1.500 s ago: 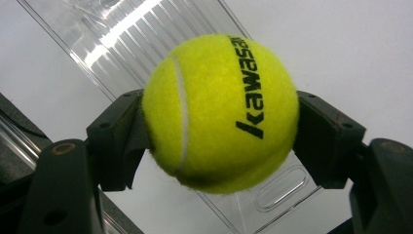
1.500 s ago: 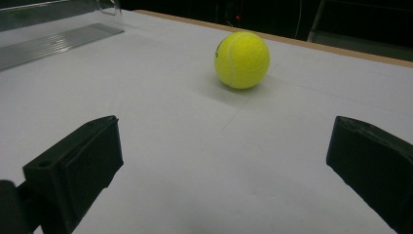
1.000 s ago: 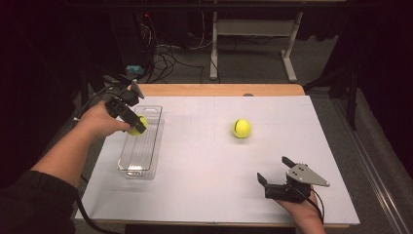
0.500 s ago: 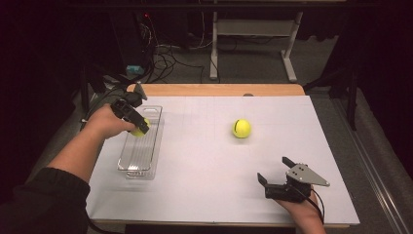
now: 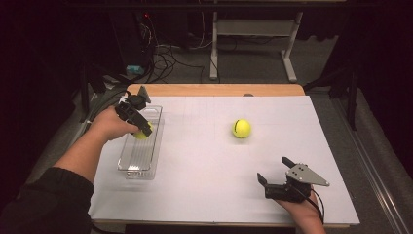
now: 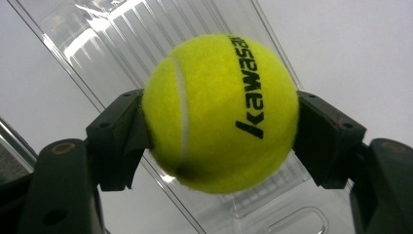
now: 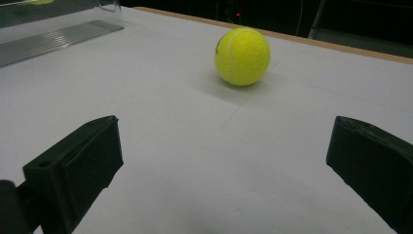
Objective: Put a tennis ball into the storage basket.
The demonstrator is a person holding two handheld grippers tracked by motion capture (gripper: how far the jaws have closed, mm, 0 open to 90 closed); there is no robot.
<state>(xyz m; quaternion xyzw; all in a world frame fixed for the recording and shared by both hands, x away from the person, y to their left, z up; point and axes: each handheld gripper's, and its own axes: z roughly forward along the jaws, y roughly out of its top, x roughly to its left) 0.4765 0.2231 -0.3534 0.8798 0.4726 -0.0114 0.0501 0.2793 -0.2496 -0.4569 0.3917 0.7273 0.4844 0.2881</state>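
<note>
The tennis ball [image 6: 220, 113] you are carrying sits clamped between the two jaws of your left gripper [image 5: 138, 119], held across its widest part with the pads pressed into the felt on both sides. It hangs over the clear plastic tray [image 5: 127, 165], above the tray's ribbed floor, near the far end.

To finish this step well, lower the ball until it is close to the tray floor before you release. A drop from height would likely make it bounce out or run along the ribs. Keep the gripper centred between the tray's long walls so that neither jaw catches a wall when it spreads. Part the jaws slowly, then lift straight up; a sideways exit could nudge the ball or shift the light tray.

Your right gripper [image 5: 276, 181] rests at the near edge of the white table [image 5: 204, 195] with its jaws standing wide apart and nothing between them. It faces the second tennis ball [image 5: 241, 128], which lies free on the table, well apart from the tray. Leave that hand still until the left has cleared.
</note>
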